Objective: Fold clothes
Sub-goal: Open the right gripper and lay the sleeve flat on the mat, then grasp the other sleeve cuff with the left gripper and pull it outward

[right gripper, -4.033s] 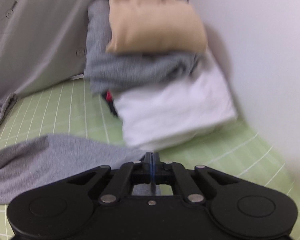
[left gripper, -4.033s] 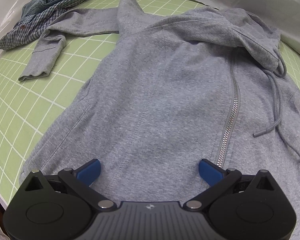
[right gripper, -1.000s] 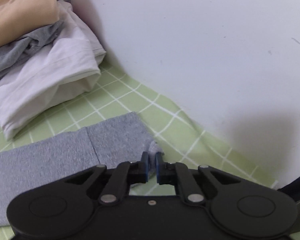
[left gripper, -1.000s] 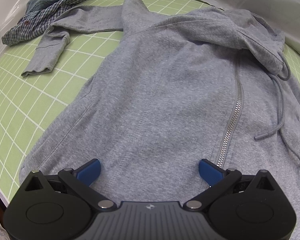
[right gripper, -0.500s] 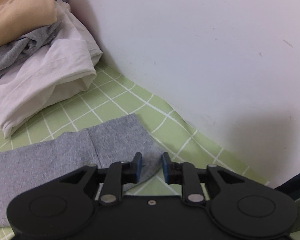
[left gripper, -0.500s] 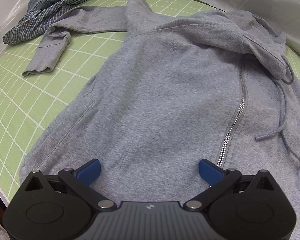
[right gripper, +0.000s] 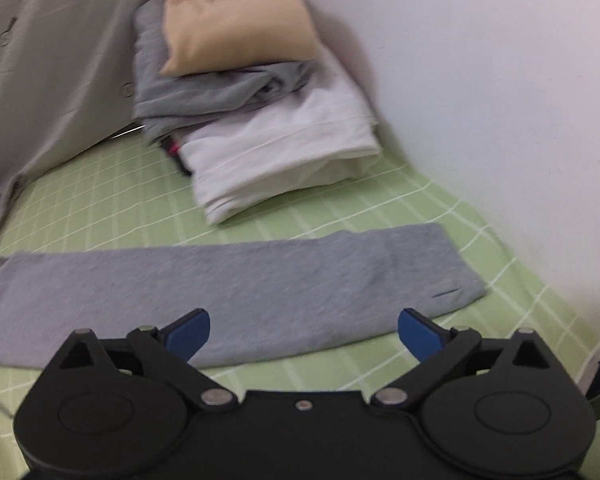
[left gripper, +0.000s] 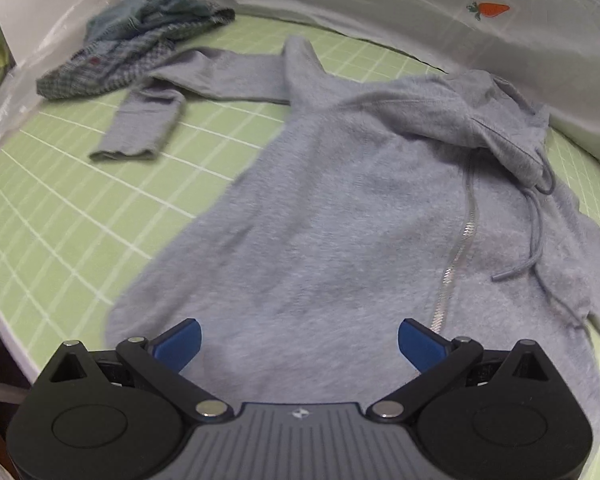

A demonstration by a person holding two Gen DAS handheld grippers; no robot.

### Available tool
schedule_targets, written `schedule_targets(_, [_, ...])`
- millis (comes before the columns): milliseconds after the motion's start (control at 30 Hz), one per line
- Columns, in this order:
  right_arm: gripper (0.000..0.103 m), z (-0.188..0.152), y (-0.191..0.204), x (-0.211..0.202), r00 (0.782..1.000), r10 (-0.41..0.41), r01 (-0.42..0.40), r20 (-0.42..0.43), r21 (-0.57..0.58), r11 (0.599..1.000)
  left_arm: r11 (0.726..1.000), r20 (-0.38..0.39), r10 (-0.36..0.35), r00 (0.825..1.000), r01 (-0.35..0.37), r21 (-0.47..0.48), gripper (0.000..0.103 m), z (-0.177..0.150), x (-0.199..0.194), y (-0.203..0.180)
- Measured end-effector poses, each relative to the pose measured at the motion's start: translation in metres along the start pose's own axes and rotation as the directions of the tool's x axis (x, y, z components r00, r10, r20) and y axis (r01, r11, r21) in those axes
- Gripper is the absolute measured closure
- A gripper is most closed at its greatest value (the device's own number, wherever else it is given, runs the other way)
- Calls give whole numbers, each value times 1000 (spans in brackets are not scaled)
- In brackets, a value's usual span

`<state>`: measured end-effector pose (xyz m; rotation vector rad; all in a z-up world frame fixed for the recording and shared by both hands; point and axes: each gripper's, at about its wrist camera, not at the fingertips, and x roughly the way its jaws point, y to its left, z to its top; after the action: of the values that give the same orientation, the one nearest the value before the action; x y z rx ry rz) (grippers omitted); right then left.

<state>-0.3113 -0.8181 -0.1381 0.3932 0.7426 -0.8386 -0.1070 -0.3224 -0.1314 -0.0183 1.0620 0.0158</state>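
The left gripper and right gripper were black, with blue fingertip pads, silver pivot screws and round side discs.

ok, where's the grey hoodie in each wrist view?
Left wrist: grey hoodie fills the centre, zipper right of middle, one sleeve bent away at upper left.
Right wrist: only its other sleeve shows, laid flat across the middle, cuff at right, before the folded stack.
Shared landmark: the green grid mat, also.
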Motion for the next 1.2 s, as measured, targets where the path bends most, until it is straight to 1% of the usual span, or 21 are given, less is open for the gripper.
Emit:
schedule_targets(100, [0,-13,32,-8,993,115,-116,-34,-13,993,1000,10,27,1000,-26,-9,0,-3,-9,26])
schedule_targets(233, [0,-22,82,-28,977,202,-205,-66,-43,978,999,20,43,999,-42,-33,0,3,-14,61])
schedule_targets(300, [0,-27,109,-38,968,237,-242,-80,-66,968,999,25,40,999,-40,-20,0,11,-10,77])
schedule_targets(400, [0,-39,146,-53,968,237,-243,-80,-70,968,999,32,34,999,-34,4,0,24,-2,102])
schedule_targets(533, [0,-55,194,-73,969,236,-241,-80,-74,968,998,33,13,999,-15,55,0,50,15,131])
schedule_targets(633, [0,-68,231,-89,969,234,-240,-80,-76,968,994,43,-18,999,13,111,0,72,29,146])
schedule_targets(733, [0,-80,267,-104,969,233,-239,-79,-79,968,980,46,-68,997,58,191,2,94,46,154])
schedule_targets(767, [0,-85,279,-109,969,233,-239,-79,-80,968,974,46,-86,995,74,216,3,101,51,155])
schedule_targets(833, [0,-93,299,-119,971,227,-233,-77,-74,970,959,39,-125,991,110,263,16,116,63,156])
schedule_targets(867, [0,-97,306,-124,972,221,-226,-76,-67,972,951,30,-145,989,130,281,20,123,69,156])
schedule_targets(900, [0,-101,314,-129,974,215,-220,-74,-60,974,943,21,-164,986,151,297,26,129,74,156])
schedule_targets(933, [0,-106,321,-134,975,209,-213,-72,-53,976,936,12,-182,983,169,310,30,134,80,156])
schedule_targets(967, [0,-110,326,-139,977,201,-204,-73,-45,978,928,3,-199,980,187,321,32,138,85,154])
schedule_targets(1033, [0,-119,334,-148,980,183,-186,-75,-29,982,914,-12,-230,973,220,342,32,146,95,151])
schedule_targets(1133, [0,-133,344,-156,984,153,-155,-91,-14,988,897,-28,-247,969,240,371,33,154,108,146])
schedule_targets(1167, [0,-137,347,-158,985,139,-141,-97,-14,990,893,-35,-247,968,242,380,35,155,113,144])
schedule_targets(1200, [0,-142,349,-160,987,126,-128,-103,-13,992,890,-31,-244,969,237,388,39,157,115,143])
